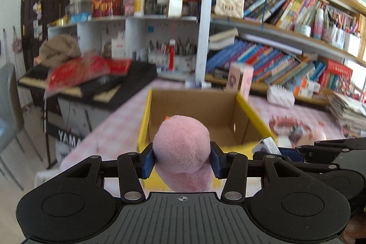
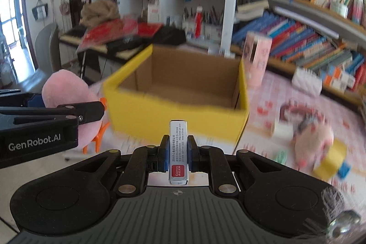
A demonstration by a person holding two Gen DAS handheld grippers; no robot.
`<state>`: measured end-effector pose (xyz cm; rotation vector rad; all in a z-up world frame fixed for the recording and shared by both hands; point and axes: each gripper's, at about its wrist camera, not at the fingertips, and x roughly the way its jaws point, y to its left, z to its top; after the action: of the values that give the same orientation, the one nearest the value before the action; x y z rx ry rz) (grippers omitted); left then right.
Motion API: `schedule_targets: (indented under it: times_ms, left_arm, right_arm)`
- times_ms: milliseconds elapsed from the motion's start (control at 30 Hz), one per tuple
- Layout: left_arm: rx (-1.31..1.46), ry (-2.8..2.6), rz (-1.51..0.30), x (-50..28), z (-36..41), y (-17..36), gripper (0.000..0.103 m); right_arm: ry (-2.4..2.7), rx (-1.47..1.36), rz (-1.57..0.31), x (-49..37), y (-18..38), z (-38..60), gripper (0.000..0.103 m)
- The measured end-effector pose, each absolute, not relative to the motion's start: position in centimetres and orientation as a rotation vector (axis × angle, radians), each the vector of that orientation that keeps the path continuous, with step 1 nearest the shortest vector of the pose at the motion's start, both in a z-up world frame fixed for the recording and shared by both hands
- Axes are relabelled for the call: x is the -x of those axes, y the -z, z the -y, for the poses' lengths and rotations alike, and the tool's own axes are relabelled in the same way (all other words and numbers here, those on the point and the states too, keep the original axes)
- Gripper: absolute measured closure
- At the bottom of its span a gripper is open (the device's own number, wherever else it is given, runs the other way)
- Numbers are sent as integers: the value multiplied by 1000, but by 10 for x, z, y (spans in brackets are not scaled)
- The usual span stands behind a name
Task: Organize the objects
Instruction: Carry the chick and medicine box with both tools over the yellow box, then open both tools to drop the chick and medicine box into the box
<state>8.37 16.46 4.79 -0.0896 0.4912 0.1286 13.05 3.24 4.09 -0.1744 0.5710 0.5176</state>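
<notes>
Left gripper [image 1: 181,161] jaws clamp pink plush [image 1: 181,152]; right gripper [image 2: 178,152] jaws pinch small box [image 2: 178,152], facing yellow box [image 2: 173,116].

Right of the yellow box [image 2: 178,111], I see only smear: a pink plush [image 2: 313,143] and small blocks I can't identify. My left gripper [image 1: 181,160] hides the pink toy's [image 1: 181,148] lower body from its own camera.
</notes>
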Motion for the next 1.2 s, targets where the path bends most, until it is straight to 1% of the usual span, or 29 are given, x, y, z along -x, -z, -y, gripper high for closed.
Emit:
schedule_targets:
  times_ms: [133,233,433,600,800,933,1100,1167,1200]
  left_arm:
    - [85,-152,-482,-128,-163,-52,56]
    - [54,-176,-532,-164,-162,-42,56]
    - [57,-208,-687,-223,-166,-6,56]
    - [27,-230,-783,-251,-170,16,56]
    - [-74,-225,-831,-271,-167,25,56]
    - [-119,-219,-847,-276,-164,28,56]
    - [-142,-214,-840,-276,-162,29,56]
    - [-134,-207,-831,-275,-163,28,54]
    - [-125,-205,-824,-275,-164,27,52]
  right_arm:
    - [-524,161,-521,-177,-55,-35,89]
    - [-519,184,-512,-214,-54,-41,89]
    - [-542,310,-604,-283,-24,-63,89]
    - [-572,422,-700,-321,6,-84,89]
    - [-619,596,-778,-346,21,-106,89]
    - [-652,637,-873,-352,27,-111,89]
    - [-655,680,-906,-350,31,-114,89]
    - [-653,682,-905,-349,32,-114,89]
    - [-650,682,-903,-348,31,-114,90]
